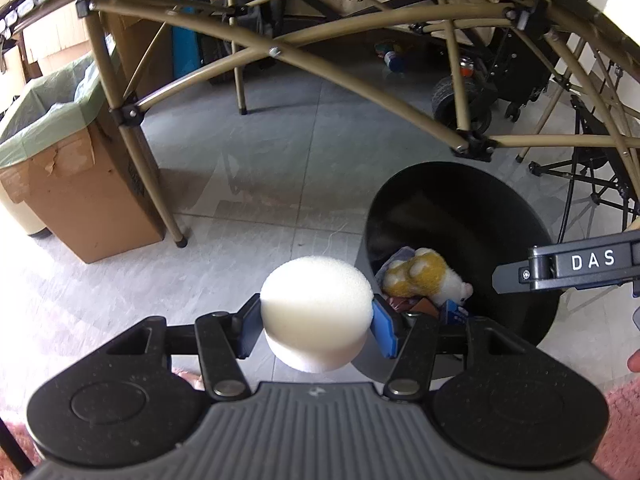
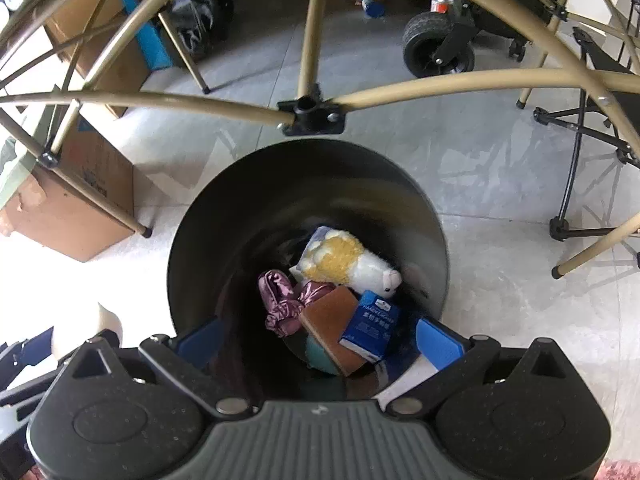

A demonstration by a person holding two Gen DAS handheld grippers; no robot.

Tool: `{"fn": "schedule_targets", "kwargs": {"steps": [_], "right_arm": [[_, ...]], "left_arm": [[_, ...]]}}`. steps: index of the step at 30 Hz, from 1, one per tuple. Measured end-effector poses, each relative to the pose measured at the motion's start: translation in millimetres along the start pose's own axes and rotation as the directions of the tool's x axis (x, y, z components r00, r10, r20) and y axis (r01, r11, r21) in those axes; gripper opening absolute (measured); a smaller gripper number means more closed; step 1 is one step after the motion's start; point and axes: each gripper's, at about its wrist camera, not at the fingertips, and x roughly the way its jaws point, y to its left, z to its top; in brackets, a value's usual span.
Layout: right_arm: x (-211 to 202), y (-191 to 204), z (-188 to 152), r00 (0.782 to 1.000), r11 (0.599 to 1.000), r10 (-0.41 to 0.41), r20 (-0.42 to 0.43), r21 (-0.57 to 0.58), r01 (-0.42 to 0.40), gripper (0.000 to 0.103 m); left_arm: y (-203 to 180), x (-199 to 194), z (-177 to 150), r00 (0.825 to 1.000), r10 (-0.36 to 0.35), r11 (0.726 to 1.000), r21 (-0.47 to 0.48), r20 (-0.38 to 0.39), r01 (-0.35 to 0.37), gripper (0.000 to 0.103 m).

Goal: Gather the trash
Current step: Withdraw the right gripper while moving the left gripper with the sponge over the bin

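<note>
left claw (image 1: 316,322) clamps sponge (image 1: 316,304) | right claw (image 2: 320,340) apart | bin (image 2: 240,208): plush toy (image 2: 352,264), carton (image 2: 370,326)

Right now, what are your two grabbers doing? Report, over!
Left gripper shut on white foam puck, beside black bin, not over it. Right gripper open, empty, above bin. Plush toy already inside. Nothing blocking.

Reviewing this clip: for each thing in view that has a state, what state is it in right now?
left gripper: shut on the white foam puck, beside the bin.
right gripper: open, empty, above the bin's mouth.
black bin: upright, uncovered, partly filled.
plush toy: lying in the bin.
blue carton: lying in the bin.
cardboard box: open, lined with a green bag.
</note>
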Motion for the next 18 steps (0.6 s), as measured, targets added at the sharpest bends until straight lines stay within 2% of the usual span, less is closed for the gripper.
{"fn": "schedule_targets", "kwargs": {"steps": [5,18], "right_arm": [[-12,-15,-4,1.000,1.000,-0.008,0.029,0.012,0.007,0.103],[-45,-66,-13,0.993,0.995,-0.026,0.117,0.100,0.014,0.103]], "left_arm": [[-18,-9,5,0.999,-0.004,1.000,0.031,0.035,0.003,0.056],[-73,-15,26,0.997,-0.048,0.992,0.117,0.068,0.040,0.056]]}}
